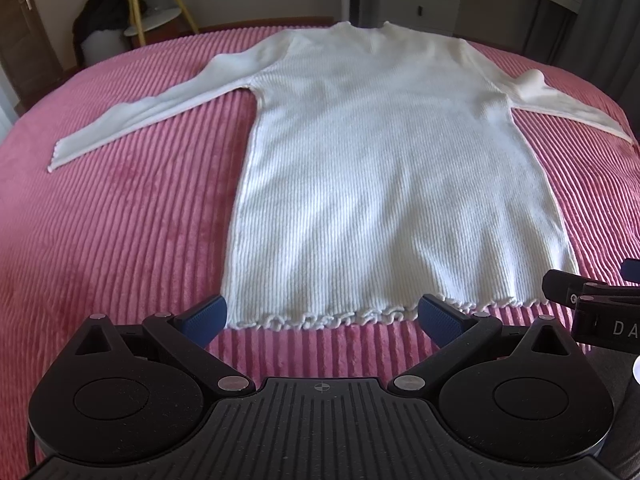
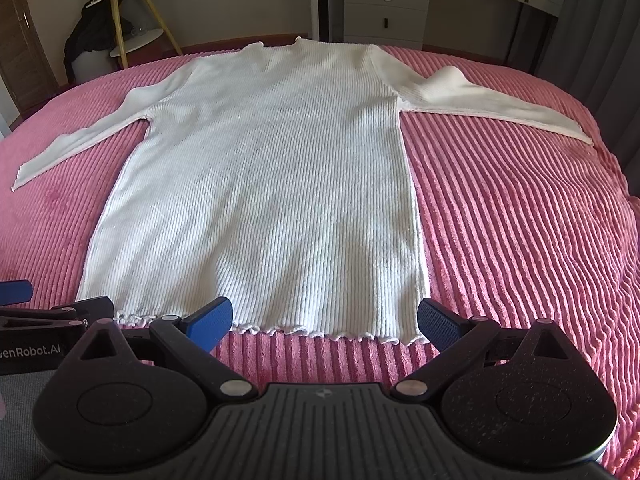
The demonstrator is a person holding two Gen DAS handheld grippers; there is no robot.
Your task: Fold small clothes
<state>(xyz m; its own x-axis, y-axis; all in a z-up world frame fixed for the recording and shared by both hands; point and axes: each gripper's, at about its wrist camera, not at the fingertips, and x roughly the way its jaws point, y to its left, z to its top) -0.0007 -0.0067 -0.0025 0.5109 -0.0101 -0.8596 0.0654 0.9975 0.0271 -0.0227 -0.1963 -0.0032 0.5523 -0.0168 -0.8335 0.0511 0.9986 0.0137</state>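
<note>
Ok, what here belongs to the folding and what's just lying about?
For the job: sweater, laid flat on the bedspread; left gripper and right gripper, both open.

Lying about: stool, drawers, dark clothes.
</note>
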